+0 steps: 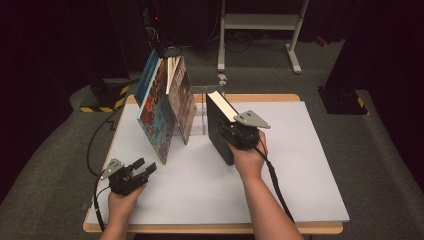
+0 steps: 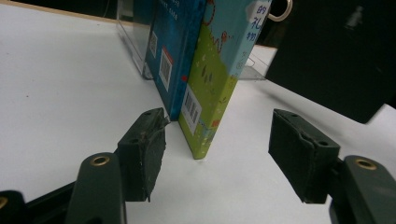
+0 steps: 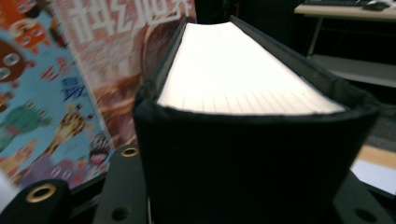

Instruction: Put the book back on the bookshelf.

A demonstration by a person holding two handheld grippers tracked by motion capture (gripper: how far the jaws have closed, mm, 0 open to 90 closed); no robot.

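Near the middle of the white table point(image 1: 300, 165), the right gripper point(image 1: 239, 132) is clamped on the spine of a thick black book point(image 1: 218, 131), which stands upright on its lower edge with the pale page block facing up; in the right gripper view the black book point(image 3: 243, 154) sits wedged between the two jaws, pages running away toward 12 o'clock. At about 9 o'clock from it, well apart, the picture books point(image 1: 165, 105) lean together against a clear bookend point(image 1: 200, 112), their tops tilted toward 12 o'clock. Down at 7 o'clock from the black book, the left gripper point(image 1: 142, 170) rests low over the table with its jaws spread wide and nothing between them; its own view shows the green-covered book point(image 2: 212, 88) and the blue one point(image 2: 173, 51) standing just beyond the fingertips point(image 2: 144, 144)
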